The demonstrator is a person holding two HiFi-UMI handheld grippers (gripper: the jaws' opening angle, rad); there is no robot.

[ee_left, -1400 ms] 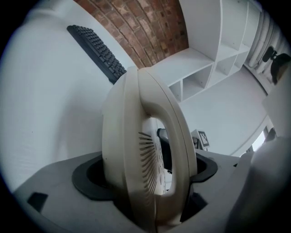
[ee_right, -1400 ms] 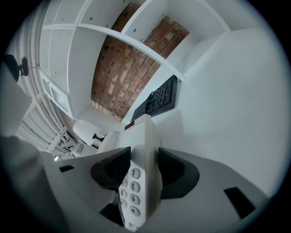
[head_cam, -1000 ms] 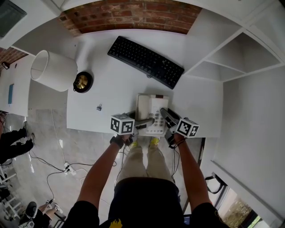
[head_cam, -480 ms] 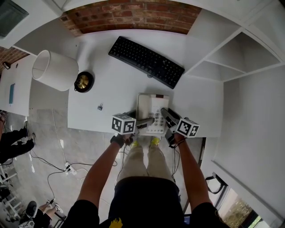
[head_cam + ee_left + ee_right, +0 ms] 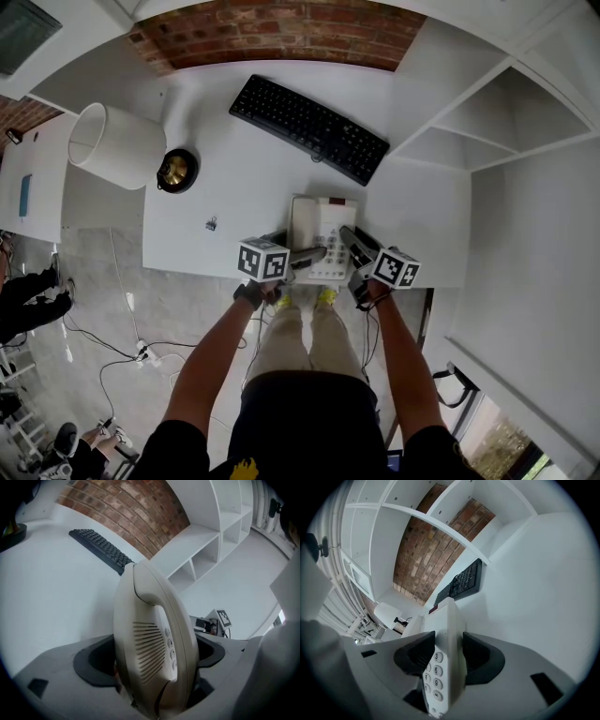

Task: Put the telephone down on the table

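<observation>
A cream telephone (image 5: 320, 234) with its handset on the cradle lies at the near edge of the white table (image 5: 244, 187). My left gripper (image 5: 302, 259) grips its left near side; in the left gripper view the handset (image 5: 154, 634) fills the space between the jaws of that gripper (image 5: 150, 667). My right gripper (image 5: 354, 247) is shut on the phone's right edge. In the right gripper view the keypad side of the telephone (image 5: 443, 639) is pinched between the dark pads of the gripper (image 5: 447, 656). Whether the phone rests on the table I cannot tell.
A black keyboard (image 5: 309, 128) lies beyond the phone. At the left are a white lamp shade (image 5: 115, 147), a black dish with a gold object (image 5: 175, 171) and a small binder clip (image 5: 211, 223). White shelves (image 5: 497, 112) stand at the right, a brick wall behind.
</observation>
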